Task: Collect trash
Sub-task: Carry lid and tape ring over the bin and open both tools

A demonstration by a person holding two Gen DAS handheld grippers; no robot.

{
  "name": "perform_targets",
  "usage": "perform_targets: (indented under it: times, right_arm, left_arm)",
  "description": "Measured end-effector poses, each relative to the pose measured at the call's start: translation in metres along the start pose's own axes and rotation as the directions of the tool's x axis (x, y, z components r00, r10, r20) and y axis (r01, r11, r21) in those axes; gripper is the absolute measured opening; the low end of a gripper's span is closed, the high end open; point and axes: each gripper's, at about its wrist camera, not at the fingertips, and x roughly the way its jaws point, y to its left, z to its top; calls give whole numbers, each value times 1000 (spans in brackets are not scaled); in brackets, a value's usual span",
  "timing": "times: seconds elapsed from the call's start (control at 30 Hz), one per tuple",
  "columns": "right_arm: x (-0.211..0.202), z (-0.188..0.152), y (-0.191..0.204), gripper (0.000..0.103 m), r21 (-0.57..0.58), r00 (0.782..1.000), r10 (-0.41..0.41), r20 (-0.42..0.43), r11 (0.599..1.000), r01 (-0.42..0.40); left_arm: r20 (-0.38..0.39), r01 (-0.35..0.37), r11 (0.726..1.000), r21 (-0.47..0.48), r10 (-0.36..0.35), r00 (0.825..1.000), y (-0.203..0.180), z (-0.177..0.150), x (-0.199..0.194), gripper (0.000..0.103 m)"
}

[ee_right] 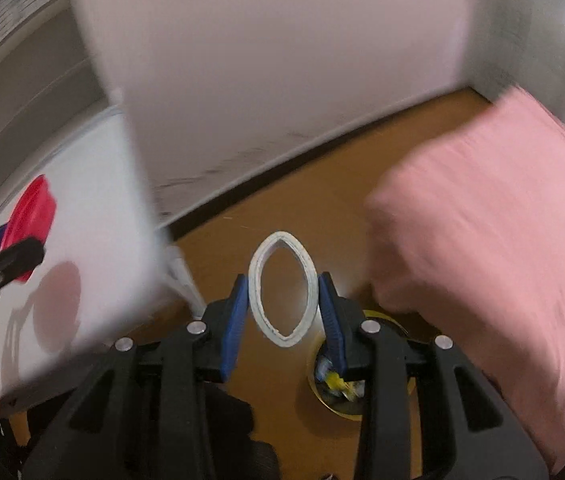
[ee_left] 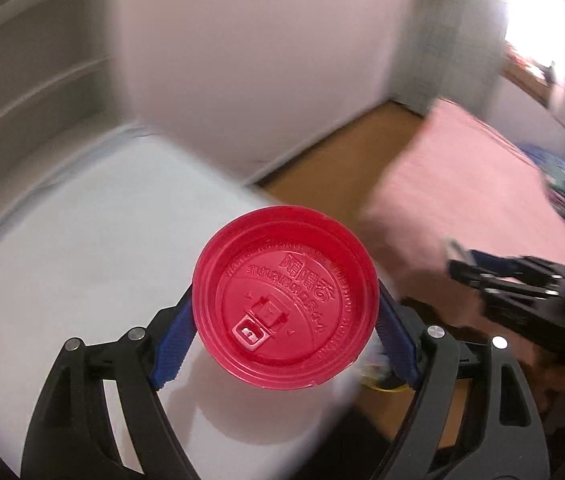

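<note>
My left gripper [ee_left: 284, 312] is shut on a red plastic cup lid [ee_left: 285, 298] and holds it above a white table [ee_left: 62, 240]. The lid also shows at the far left of the right wrist view [ee_right: 32, 216]. My right gripper [ee_right: 283, 304] is shut on a white tape ring [ee_right: 282, 290], squeezed into an oval, above the wooden floor [ee_right: 242, 240]. Below the right gripper stands a yellow-rimmed bin [ee_right: 336, 396] with scraps inside, partly hidden by the fingers. The right gripper shows at the right edge of the left wrist view [ee_left: 454, 264].
A pink bed cover [ee_right: 502, 240] fills the right side, close to the bin. A white wall [ee_right: 282, 60] stands behind. The white table [ee_right: 82, 240] is on the left with its corner near the right gripper. A bright window [ee_left: 550, 36] is at far right.
</note>
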Motion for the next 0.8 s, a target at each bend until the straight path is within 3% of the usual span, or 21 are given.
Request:
perform_targets:
  times: [0.13, 0.3, 0.57, 0.63, 0.8]
  right_arm:
    - [0, -31, -74, 36, 130, 996, -86, -32, 987, 90]
    - [21, -56, -117, 36, 215, 988, -123, -89, 967, 140]
    - [61, -80, -140, 36, 235, 977, -116, -177, 959, 156]
    - [69, -85, -147, 36, 246, 975, -102, -197, 958, 149]
    - [77, -86, -145, 36, 261, 973, -87, -213, 955, 142]
  left_arm:
    - [-21, 98, 988, 123, -96, 995, -78, -4, 25, 79]
    - [-93, 165, 965, 205, -149, 984, -139, -19, 76, 79]
    - [-205, 163, 961, 225, -117, 972, -164, -39, 148, 79]
    - [-220, 161, 960, 227, -110, 969, -161, -28, 169, 79]
    - [-244, 158, 962, 224, -102, 964, -163, -37, 178, 79]
